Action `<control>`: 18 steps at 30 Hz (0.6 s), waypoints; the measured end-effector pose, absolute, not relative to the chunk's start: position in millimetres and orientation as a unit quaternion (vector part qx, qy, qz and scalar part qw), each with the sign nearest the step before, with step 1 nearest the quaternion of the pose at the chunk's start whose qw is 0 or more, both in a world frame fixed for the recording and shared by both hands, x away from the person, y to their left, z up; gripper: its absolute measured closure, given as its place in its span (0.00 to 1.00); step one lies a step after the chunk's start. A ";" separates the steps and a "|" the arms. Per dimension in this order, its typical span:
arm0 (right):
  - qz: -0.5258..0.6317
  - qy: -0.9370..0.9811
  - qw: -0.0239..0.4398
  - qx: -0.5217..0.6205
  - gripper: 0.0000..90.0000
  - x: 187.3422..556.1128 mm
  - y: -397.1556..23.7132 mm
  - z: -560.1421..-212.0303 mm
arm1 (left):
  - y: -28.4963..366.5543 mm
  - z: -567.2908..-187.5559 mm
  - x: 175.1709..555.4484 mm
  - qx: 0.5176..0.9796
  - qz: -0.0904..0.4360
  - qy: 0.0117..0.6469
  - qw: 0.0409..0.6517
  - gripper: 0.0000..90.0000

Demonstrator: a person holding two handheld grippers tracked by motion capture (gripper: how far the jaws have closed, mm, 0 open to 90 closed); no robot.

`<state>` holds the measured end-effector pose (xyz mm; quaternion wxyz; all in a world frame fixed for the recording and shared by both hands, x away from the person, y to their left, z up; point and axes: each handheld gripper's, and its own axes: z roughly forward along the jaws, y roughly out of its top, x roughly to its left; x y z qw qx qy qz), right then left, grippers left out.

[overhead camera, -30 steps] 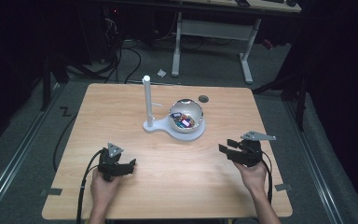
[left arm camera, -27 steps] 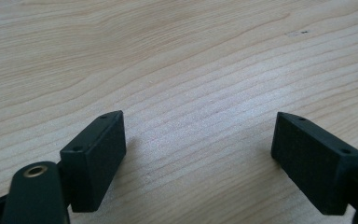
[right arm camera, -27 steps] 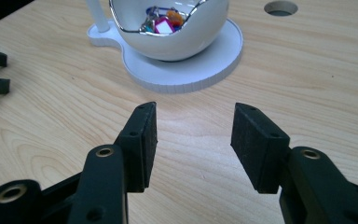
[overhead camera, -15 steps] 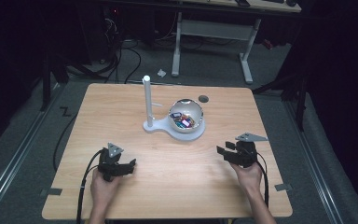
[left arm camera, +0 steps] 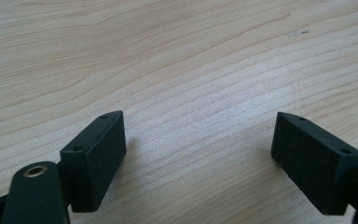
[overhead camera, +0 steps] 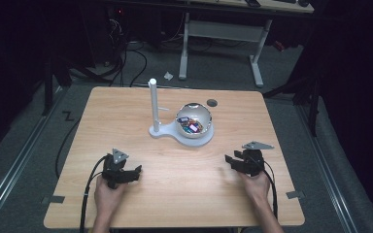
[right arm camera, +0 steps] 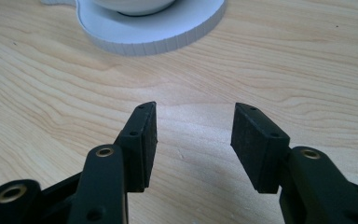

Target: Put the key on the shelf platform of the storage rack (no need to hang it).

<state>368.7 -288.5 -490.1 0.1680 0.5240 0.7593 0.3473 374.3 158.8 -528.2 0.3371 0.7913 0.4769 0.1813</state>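
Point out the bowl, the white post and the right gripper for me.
bowl [overhead camera: 193, 119]: high view, on its shiny rim, above the small items inside.
white post [overhead camera: 152, 99]: high view, mid-shaft.
right gripper [right arm camera: 193, 128]: right gripper view, midway between its open fingertips.

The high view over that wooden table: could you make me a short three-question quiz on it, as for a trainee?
1. True or false: the left gripper holds something.
2. What stands beside the shiny round metal bowl on the flat white base?
3. The right gripper jaws are: A) apart with nothing between B) shut on a sweet.

Key: 1. False, open and bare. 2. An upright white post. 3. A.
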 end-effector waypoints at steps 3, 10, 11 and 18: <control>0.344 0.759 0.171 0.525 0.56 368.7 -288.6 -493.0 | 158.9 -528.1 374.3 0.792 0.180 0.477 0.337 0.20; 0.327 0.767 0.188 0.519 0.57 369.9 -282.2 -499.5 | 158.8 -528.2 374.3 0.791 0.181 0.477 0.337 0.20; 0.323 0.769 0.191 0.517 0.57 370.3 -281.2 -500.7 | 158.8 -528.2 374.3 0.791 0.181 0.477 0.337 0.20; 0.318 0.770 0.196 0.518 0.56 370.8 -279.2 -507.0 | 158.8 -528.2 374.3 0.791 0.181 0.477 0.337 0.20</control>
